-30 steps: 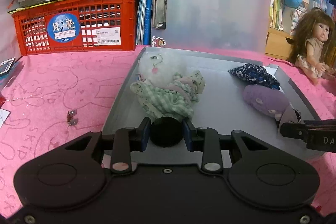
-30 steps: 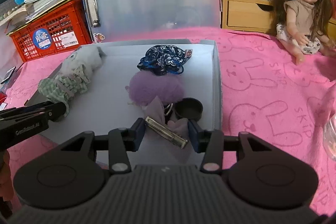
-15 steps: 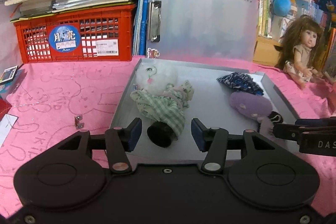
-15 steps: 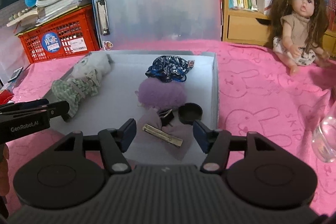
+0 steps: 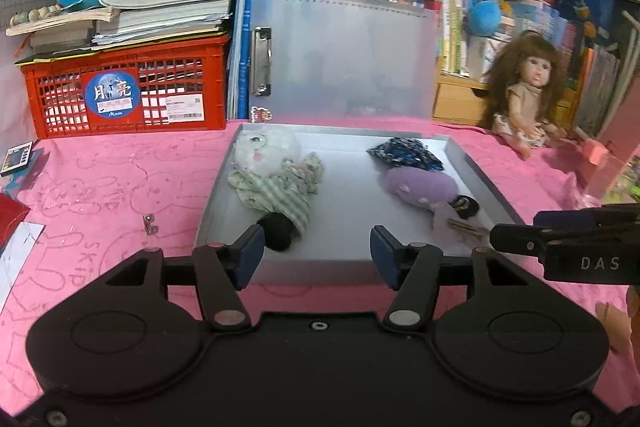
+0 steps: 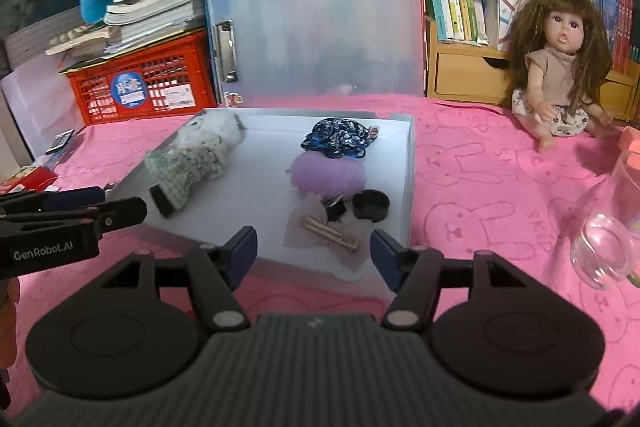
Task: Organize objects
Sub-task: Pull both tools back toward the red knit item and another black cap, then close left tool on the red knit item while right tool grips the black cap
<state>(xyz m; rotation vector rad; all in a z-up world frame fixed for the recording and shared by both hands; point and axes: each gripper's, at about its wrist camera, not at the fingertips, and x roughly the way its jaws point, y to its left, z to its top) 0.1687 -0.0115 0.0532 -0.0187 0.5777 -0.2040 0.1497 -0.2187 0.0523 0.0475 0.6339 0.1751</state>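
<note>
Ahead of the left gripper (image 5: 316, 253) lies a shallow grey tray (image 5: 216, 199) on the pink bench cover (image 5: 100, 187). Gripper jaws stand apart, having just been opening, with nothing between them. Just beyond its left finger, a plush toy in green checked cloth (image 5: 276, 179) lies inside the tray; a black round piece (image 5: 278, 231) sits at the toy's near end, touching it.

Ahead of the right gripper (image 6: 314, 253), jaws likewise wide and having just been opening, nothing held. Directly beyond them: a metal hair clip (image 6: 328, 233) on a pale cloth scrap, a black cap (image 6: 371, 205) just to its right, a purple fuzzy item (image 6: 328, 171) farther on, then a dark blue patterned bundle (image 6: 340, 143).

Far side of the tray: a translucent clip folder (image 5: 344, 55) stands upright against books. Left of it, a red crate (image 5: 124, 91) carries stacked books. A doll (image 6: 556, 71) sits to the far right. A clear glass jar (image 6: 608, 227) stands right of the right gripper, cut off by the frame edge.

A small metal bit (image 5: 149, 223) lies on the cover left of the tray; what it is cannot be made out. Each gripper's tip shows at the edge of the other's view.
</note>
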